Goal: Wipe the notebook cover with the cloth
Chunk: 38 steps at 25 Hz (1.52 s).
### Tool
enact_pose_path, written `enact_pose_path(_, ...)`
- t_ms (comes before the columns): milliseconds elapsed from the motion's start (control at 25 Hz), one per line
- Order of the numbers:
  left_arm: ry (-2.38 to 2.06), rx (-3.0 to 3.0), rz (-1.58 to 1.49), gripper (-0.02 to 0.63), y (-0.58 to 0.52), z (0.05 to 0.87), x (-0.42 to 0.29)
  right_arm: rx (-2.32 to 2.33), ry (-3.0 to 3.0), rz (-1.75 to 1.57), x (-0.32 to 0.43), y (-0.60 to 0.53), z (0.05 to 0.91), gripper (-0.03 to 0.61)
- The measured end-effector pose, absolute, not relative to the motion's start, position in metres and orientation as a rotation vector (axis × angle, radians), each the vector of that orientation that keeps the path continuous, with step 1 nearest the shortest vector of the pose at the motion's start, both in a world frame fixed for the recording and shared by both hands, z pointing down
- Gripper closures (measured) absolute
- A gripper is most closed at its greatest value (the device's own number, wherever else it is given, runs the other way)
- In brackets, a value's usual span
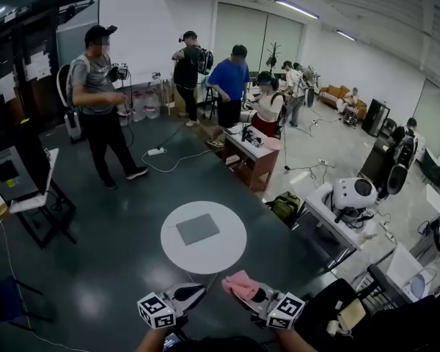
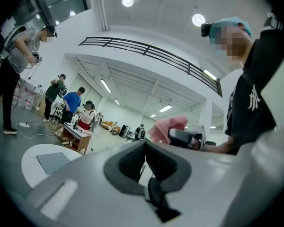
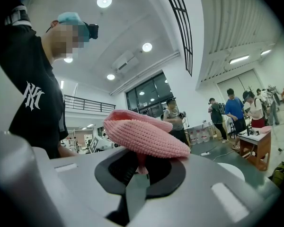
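Wide hall with a dark grey floor (image 1: 95,270) filling most of the head view. Standing about on it, several people: one in a grey shirt and cap (image 1: 99,101) at the left, one in a blue shirt (image 1: 229,83) further back near a wooden desk (image 1: 255,160), others behind. At the right, a white desk (image 1: 315,204) carrying a round white device (image 1: 354,193), with a green backpack (image 1: 286,206) on the floor just beside it. At the left edge, a black-legged stand (image 1: 29,200) with a grey box (image 1: 6,173) on it.

Near the bottom centre, a round white table (image 1: 227,259). Lying flat and closed close to its middle, the grey notebook (image 1: 198,229), nothing on top of it, touched by neither tool.

Just below the table's near edge, side by side and pointing level toward it: left gripper (image 1: 199,290) and right gripper (image 1: 248,293), each with a marker cube at its back. On the left one, jaws pressed together with nothing between them, plain in the left gripper view. On the right one, jaws pinching a fold of the pink cloth (image 1: 240,283), the rest of it bunched and flopping over the top of the jaws in the right gripper view. Cloth in the air, close to the table rim, apart from the notebook.
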<state>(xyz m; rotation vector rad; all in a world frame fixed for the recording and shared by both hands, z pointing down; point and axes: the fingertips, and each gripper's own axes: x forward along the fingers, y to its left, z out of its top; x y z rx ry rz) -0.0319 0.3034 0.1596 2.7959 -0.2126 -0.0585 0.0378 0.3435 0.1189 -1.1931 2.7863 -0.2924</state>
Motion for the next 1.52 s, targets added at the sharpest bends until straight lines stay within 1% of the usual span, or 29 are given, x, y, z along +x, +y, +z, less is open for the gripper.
enact_pose_path(400,-0.263,2.768,-0.036,0.611,0.234,0.179,-0.026,-1.163,2.790,-0.348,0.051,0.277,0.138,0.549)
enact_pose_path(680,-0.377,2.730,0.006,0.611,0.173,0.195,-0.015,-1.067,2.798,-0.362,0.071,0.206,0.150,0.549)
enact_pose_path(1040,-0.559,2.695,0.059,0.611,0.065,0.188,0.029,-0.923,2.824,-0.361,0.134,0.084,0.137,0.549)
enact_pose_path(1240,-0.657,2.668,0.107,0.611,0.002,0.201,0.057,-0.846,2.831,-0.385,0.172,0.014,0.149,0.549)
enact_pose_path(1520,-0.790,2.569,0.202,0.611,-0.056,0.221,0.066,-0.743,2.835,-0.489,0.193,-0.051,0.170,0.549)
